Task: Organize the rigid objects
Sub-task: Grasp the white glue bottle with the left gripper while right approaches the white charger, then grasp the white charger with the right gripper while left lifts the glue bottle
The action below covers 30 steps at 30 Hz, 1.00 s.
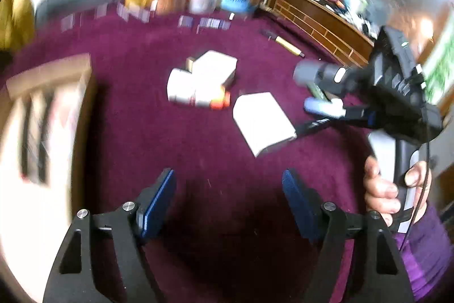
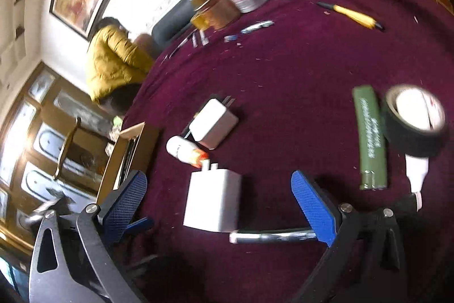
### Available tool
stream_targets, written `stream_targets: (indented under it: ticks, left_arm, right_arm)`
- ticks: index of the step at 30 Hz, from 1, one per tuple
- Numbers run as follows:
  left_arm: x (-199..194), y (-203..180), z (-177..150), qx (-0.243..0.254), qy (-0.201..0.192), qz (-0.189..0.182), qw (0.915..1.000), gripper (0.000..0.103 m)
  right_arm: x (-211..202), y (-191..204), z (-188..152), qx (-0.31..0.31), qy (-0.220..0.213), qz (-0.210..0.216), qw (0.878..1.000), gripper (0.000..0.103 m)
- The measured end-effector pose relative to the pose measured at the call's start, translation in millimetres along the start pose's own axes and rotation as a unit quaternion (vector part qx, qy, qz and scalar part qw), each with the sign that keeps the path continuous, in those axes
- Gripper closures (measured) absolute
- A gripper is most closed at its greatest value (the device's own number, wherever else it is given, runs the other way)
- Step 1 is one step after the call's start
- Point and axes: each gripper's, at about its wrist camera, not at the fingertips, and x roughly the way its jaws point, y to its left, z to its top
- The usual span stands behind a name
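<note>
The right gripper [image 2: 218, 206], jaws spread, hovered over the near white charger [image 2: 212, 200]; the left gripper [image 1: 227, 200] hung spread and empty. Next likely lowering and pinching it.

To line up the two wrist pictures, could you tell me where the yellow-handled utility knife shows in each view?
Left wrist view: the yellow-handled utility knife lies upper right of centre on the purple cloth, near the wooden shelf.
Right wrist view: it lies in the upper right, far beyond the claws.
Shared landmark: the white charger flat on the cloth, nearest the cameras.
</note>
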Motion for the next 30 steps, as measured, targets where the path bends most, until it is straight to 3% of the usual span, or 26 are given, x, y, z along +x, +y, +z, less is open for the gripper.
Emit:
stream_targets:
  ticks: [3,5,9,12,14,15,17,19,24,27,30]
  left_arm:
    - [-10,-1,33,0.042,-0.017,0.043,0.9980,0.031]
    - [-1,18,58,0.000,-0.014,0.048,0.9987,0.031]
    - [35,47,84,-0.082,0.004,0.062,0.9947,0.032]
    - [67,48,92,-0.089,0.025,0.071,0.9932,0.032]
    - [86,43,91,-0.064,0.039,0.086,0.9935,0.033]
    - [91,41,89,-0.055,0.046,0.083,0.9940,0.033]
    - [89,38,83,-0.056,0.049,0.037,0.9966,0.051]
    - [86,27,75,-0.032,0.070,0.027,0.9966,0.064]
    - [59,7,49,0.027,0.100,-0.005,0.9946,0.069]
    - [36,6,40,0.033,0.084,-0.032,0.9954,0.069]
    - [29,1,43,0.055,0.063,-0.032,0.9960,0.068]
  right_arm:
    - [-3,-6,-1,0.003,-0.013,0.011,1.000,0.000]
    - [-10,-7,-1,0.005,-0.023,0.029,0.999,0.000]
    - [-10,-11,3,0.014,-0.032,0.026,0.999,0.000]
    - [-11,-21,8,0.030,-0.040,0.021,0.999,0.000]
    - [-15,-26,9,0.042,-0.047,0.026,0.998,0.000]
    - [-16,-27,9,0.043,-0.049,0.027,0.997,0.000]
    - [-17,-28,10,0.047,-0.051,0.025,0.997,0.000]
    - [-17,-27,10,0.045,-0.050,0.023,0.997,0.000]
    - [-16,-24,9,0.032,-0.045,0.011,0.998,0.000]
    - [-15,-22,8,0.030,-0.041,0.016,0.999,0.000]
    - [-13,-21,7,0.026,-0.037,0.011,0.999,0.000]
